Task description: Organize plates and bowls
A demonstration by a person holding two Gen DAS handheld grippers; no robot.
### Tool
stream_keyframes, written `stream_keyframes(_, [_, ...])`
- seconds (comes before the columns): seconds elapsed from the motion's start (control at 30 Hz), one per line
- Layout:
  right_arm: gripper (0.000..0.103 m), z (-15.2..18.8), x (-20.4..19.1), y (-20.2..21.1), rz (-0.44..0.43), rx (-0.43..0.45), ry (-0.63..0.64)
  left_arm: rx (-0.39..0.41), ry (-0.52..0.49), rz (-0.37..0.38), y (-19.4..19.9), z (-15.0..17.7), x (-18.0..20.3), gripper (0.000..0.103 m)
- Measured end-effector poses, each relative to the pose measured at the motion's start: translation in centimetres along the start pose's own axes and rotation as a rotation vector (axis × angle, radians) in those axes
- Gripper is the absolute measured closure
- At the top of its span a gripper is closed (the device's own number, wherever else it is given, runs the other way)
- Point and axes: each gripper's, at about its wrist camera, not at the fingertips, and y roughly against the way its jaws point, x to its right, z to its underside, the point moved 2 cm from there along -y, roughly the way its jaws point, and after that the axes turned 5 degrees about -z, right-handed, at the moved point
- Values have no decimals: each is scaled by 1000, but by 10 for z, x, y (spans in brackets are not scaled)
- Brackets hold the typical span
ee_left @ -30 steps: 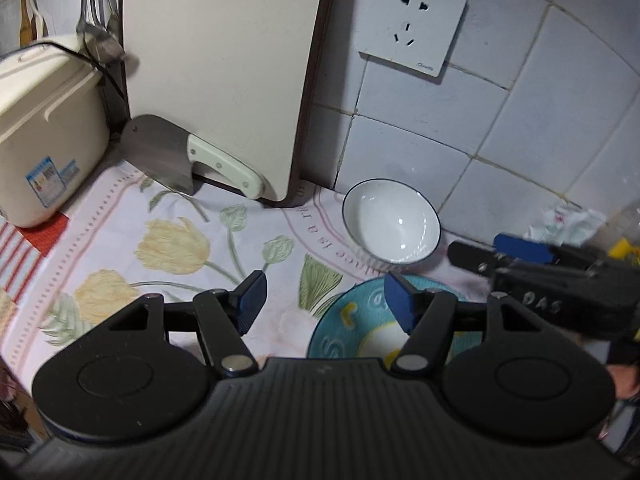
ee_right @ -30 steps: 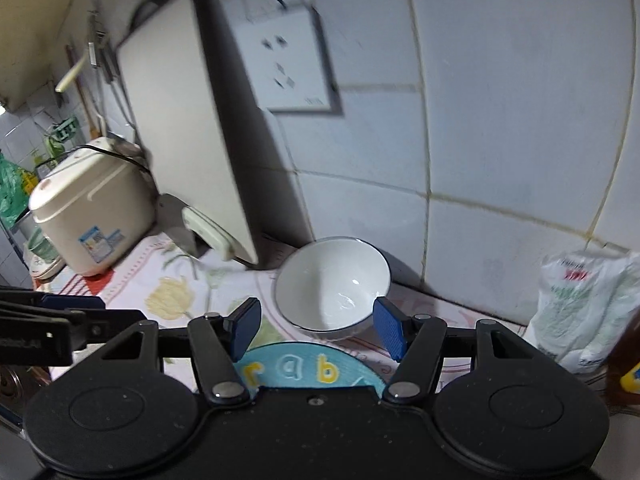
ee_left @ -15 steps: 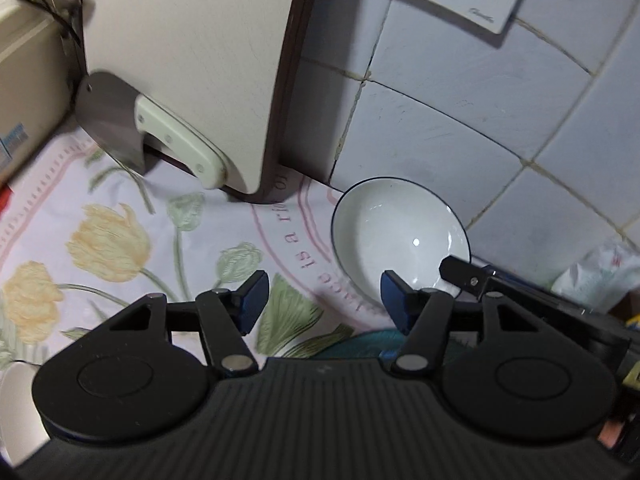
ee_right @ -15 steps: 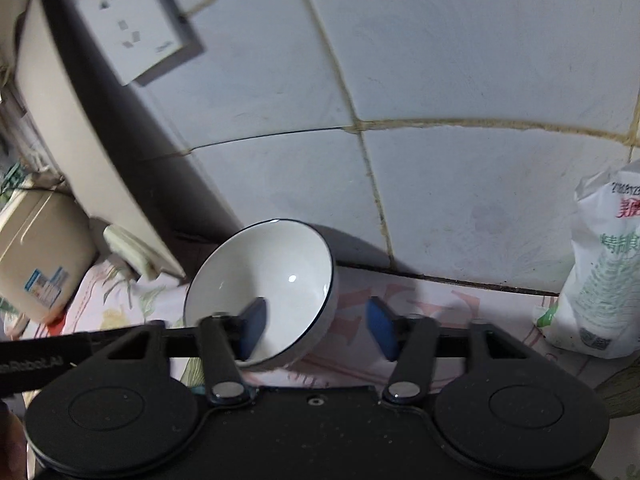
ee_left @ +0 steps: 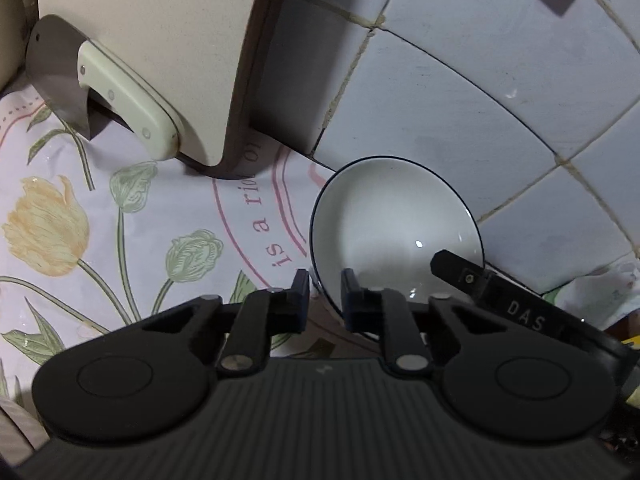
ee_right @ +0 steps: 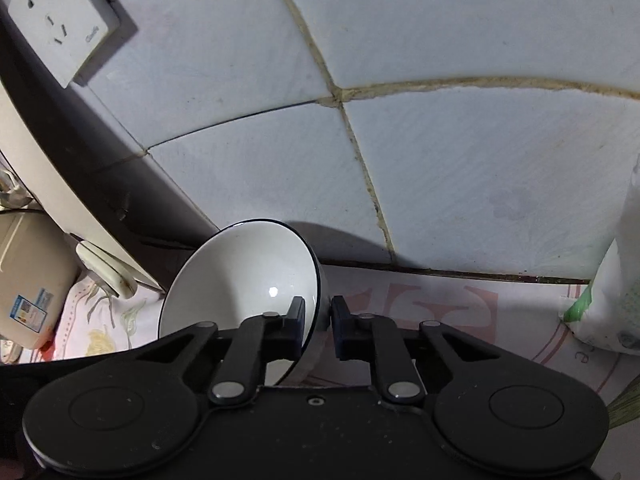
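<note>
A white bowl with a thin dark rim [ee_left: 394,220] sits on the flowered cloth by the tiled wall. It also shows in the right wrist view [ee_right: 244,276], tilted. My left gripper [ee_left: 324,296] is shut on the bowl's near-left rim, one finger inside and one outside. My right gripper [ee_right: 317,322] is shut on the bowl's right rim in the same way. The right gripper's finger [ee_left: 460,276] shows in the left wrist view at the bowl's right edge. The blue plate is hidden.
A cutting board [ee_left: 160,40] leans on the wall to the left with a cleaver [ee_left: 120,92] in front of it. A rice cooker [ee_right: 28,284] stands far left. A white bag [ee_right: 612,280] stands at the right. A wall socket [ee_right: 56,20] is above.
Both grippers moved forward to the bowl and closed on its rim, left then right. The blue plate dropped out of view beneath them. The bowl now tilts.
</note>
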Motion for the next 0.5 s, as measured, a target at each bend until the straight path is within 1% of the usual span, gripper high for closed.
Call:
stream_keyframes(0.07, [87, 0, 0, 0, 7, -9, -30, -1, -22, -17, 2, 2, 4, 89])
stream_keyframes(0.17, [87, 1, -3, 5, 16, -9, -42, -1, -25, -20, 7, 4, 5, 89])
stream_keyframes(0.27, [87, 0, -7, 18, 3, -3, -67, 30, -53, -28, 24, 5, 7, 89])
stream_keyframes(0.4, [87, 1, -20, 39, 10, 11, -72, 25, -68, -25, 47, 7, 10, 89])
stream_keyframes(0.5, [87, 5, -30, 59, 10, 18, -69, 32, -109, -45, 65, 13, 14, 89])
